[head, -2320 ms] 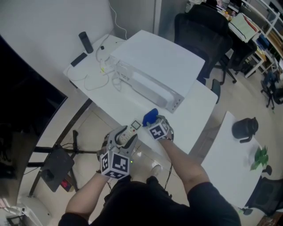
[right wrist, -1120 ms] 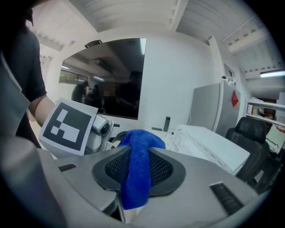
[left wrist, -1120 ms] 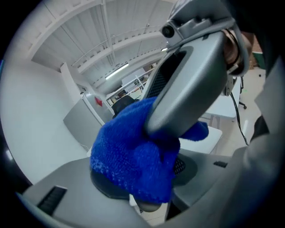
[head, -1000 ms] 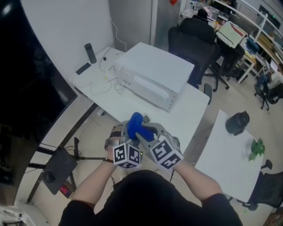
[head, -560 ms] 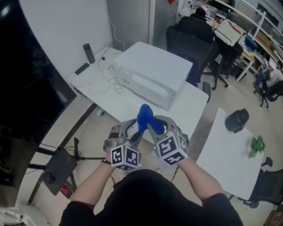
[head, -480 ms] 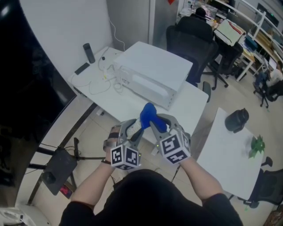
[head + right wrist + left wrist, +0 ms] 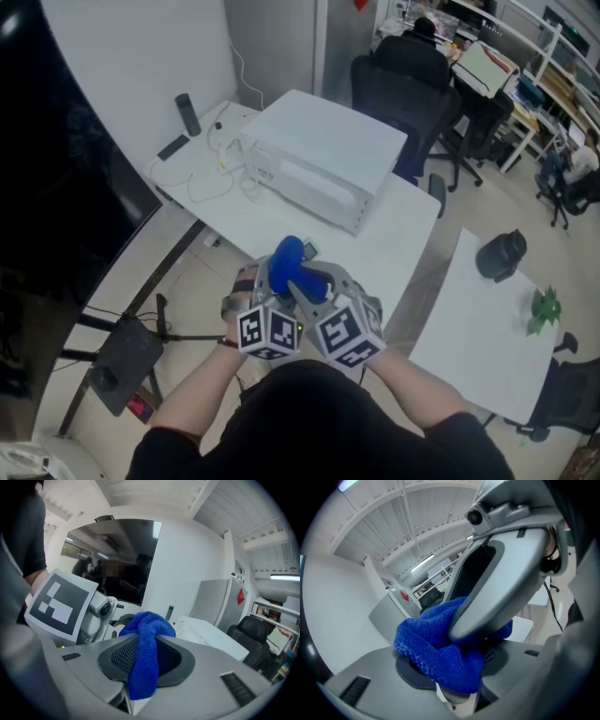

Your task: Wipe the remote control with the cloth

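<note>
In the head view both grippers are held close together above the table's near edge. My right gripper (image 7: 305, 281) is shut on a blue cloth (image 7: 286, 265), and the bunched cloth lies across the jaws of my left gripper (image 7: 267, 281). The left gripper is shut on a white remote control, almost wholly hidden; only its far end (image 7: 308, 250) peeks out. In the left gripper view the cloth (image 7: 436, 653) covers the remote (image 7: 445, 694), and a right-gripper finger (image 7: 501, 573) crosses over it. In the right gripper view the cloth (image 7: 145, 648) hangs between the pads, with the left gripper's marker cube (image 7: 58, 604) beside it.
The white table (image 7: 281, 225) carries a large white box (image 7: 319, 155), loose cables (image 7: 216, 169), a dark cylinder (image 7: 186, 114) and a flat black item (image 7: 172, 146). A black office chair (image 7: 412, 84) stands behind. A second table at the right holds a black pot (image 7: 497, 255) and a green plant (image 7: 542, 309).
The right gripper has drawn the blue cloth back and to the left along the remote, after pushing it forward earlier. The left gripper has stayed put.
</note>
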Demonstrator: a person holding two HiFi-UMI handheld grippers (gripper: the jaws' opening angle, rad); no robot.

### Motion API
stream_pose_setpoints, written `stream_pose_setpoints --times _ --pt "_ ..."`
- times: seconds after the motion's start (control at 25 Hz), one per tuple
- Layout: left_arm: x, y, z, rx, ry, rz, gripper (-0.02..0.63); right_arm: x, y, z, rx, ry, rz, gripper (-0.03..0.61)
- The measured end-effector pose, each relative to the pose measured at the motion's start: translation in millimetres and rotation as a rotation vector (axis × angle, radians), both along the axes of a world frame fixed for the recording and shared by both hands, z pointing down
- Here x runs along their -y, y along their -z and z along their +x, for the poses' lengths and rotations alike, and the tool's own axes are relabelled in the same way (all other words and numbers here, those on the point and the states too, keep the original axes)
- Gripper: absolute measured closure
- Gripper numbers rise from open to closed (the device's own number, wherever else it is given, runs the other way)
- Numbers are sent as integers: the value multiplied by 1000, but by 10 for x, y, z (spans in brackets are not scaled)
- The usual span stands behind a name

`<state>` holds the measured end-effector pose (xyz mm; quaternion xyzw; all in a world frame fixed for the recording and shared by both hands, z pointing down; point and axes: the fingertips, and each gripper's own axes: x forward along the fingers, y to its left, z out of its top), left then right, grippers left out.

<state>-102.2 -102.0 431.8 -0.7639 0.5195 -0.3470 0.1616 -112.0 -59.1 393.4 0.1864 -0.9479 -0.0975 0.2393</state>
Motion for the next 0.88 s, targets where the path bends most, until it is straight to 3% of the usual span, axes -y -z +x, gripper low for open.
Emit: stream_pose_setpoints --times 0.24,0.4,0.64,0.72,0.76,0.8,0.88 --pt "-77 22 -3 -4 -15 21 411 220 25 96 -23 -65 90 482" --pt "-120 8 -9 -6 -26 29 411 492 -7 293 -30 -161 90 483" --pt "-136 20 -9 -32 -25 29 411 663 171 445 29 -208 75 483" --pt "-114 55 -21 -147 -9 9 411 627 313 462 126 -193 34 483" --pt "-95 76 -49 -258 1 -9 411 610 400 485 209 -180 -4 483" --pt "-71 109 -95 -406 13 -34 411 605 479 527 310 -167 -54 483" --pt "-20 204 -227 -787 27 -92 411 634 554 653 513 -155 -177 482"
